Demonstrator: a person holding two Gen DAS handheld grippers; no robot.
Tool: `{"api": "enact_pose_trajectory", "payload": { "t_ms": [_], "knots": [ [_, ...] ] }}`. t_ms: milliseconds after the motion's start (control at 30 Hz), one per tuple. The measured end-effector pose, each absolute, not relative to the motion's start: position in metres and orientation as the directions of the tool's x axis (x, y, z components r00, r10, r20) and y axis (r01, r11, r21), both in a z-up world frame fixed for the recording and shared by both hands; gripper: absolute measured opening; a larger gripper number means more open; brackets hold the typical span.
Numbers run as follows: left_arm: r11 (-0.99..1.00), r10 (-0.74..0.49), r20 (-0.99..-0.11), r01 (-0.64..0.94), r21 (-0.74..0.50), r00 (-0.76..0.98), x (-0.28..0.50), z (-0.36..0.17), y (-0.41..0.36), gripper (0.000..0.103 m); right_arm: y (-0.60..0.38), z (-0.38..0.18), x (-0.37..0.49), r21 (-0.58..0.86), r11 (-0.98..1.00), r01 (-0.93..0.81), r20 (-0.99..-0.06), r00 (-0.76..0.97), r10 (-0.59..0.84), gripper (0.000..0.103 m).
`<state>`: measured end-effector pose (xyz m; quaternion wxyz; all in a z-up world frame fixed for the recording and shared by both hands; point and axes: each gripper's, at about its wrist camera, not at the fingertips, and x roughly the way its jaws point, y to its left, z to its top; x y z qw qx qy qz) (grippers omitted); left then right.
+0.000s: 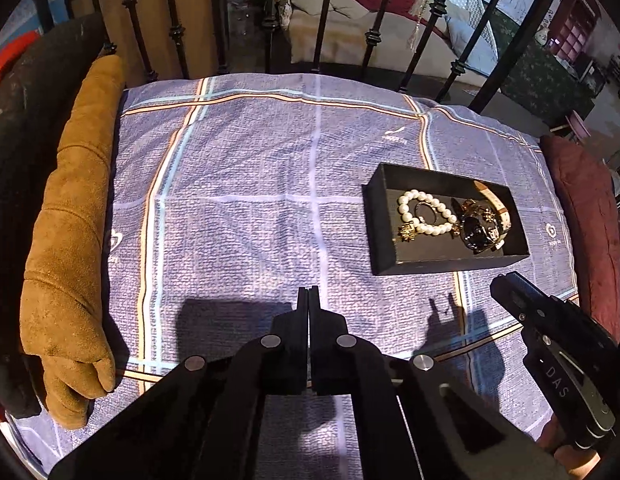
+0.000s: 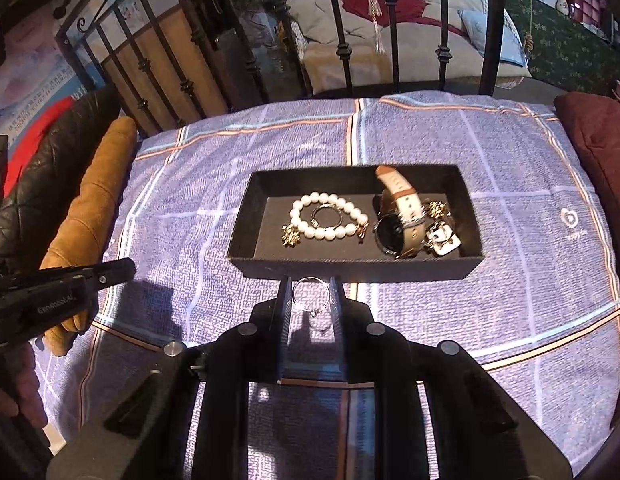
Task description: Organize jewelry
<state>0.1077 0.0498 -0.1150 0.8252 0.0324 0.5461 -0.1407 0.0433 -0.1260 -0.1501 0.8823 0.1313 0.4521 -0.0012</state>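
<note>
Left gripper fingers pressed together; right gripper fingers pinching ring.

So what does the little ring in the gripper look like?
The thin silver metal ring is a plain, shiny hoop with what looks like a tiny stone setting at its lower edge. It stands on edge, pinched between the two black fingers of the right gripper, held above the checked cloth just short of the black rectangular tray.

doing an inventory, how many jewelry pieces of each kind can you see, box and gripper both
pearl bracelet: 1
watch: 1
rings: 2, one in the box, one in the right gripper
small gold pieces, kind unclear: at least 3
total: at least 7
</note>
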Motion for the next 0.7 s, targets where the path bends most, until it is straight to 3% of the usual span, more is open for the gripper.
{"api": "enact_pose_trajectory", "payload": {
  "t_ms": [700],
  "knots": [
    [0.941,-0.227,-0.892,0.323,-0.098,0.39,0.115,-0.1,-0.049,0.0,-0.19,-0.123,0.049,0.251,0.963,0.096,-0.75,0.648,0.131,0.02]
  ]
}}
